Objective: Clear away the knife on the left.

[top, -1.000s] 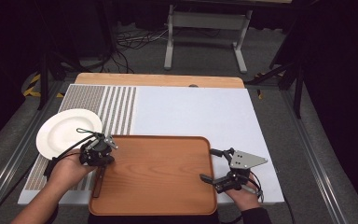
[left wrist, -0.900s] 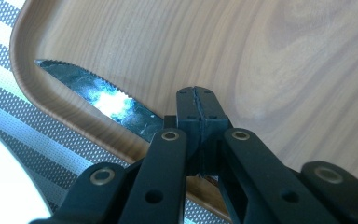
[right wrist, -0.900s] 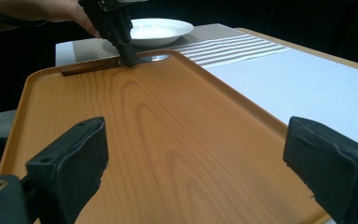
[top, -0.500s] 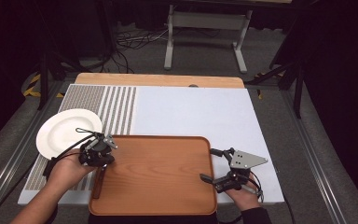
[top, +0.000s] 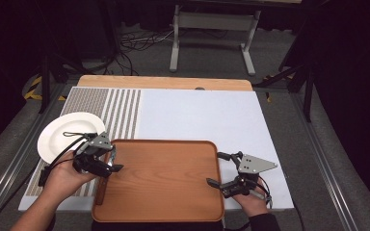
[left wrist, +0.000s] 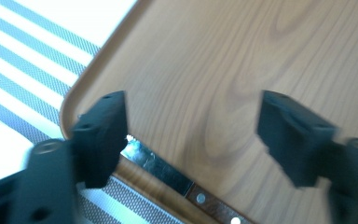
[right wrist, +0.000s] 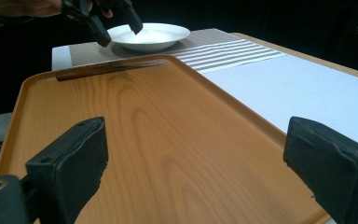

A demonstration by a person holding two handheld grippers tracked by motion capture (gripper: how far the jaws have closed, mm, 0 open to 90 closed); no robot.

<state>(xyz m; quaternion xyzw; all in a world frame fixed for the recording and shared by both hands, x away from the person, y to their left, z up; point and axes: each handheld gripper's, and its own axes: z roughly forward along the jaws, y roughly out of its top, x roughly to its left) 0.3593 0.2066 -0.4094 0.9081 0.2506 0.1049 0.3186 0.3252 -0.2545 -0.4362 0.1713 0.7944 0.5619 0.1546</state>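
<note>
Two grippers work at a wooden tray [top: 164,183] that lies on the near part of the desk [top: 197,115]. A knife [right wrist: 107,68] with a brown riveted handle and a steel blade lies inside the tray, along its left rim; in the left gripper view the knife [left wrist: 168,172] sits below the fingers, free of them. The left gripper [top: 112,162] hovers over that left edge of the tray, and its fingers [left wrist: 103,135] have just been opening: they now stand well apart with nothing between them. The right gripper [top: 216,169] is at the tray's right rim, its fingers [right wrist: 70,163] spread wide on either side of the rim and not pressing on it. One white plate [top: 70,134] rests on the striped part of the mat [top: 120,106], just beyond the left hand [top: 65,175].
</note>
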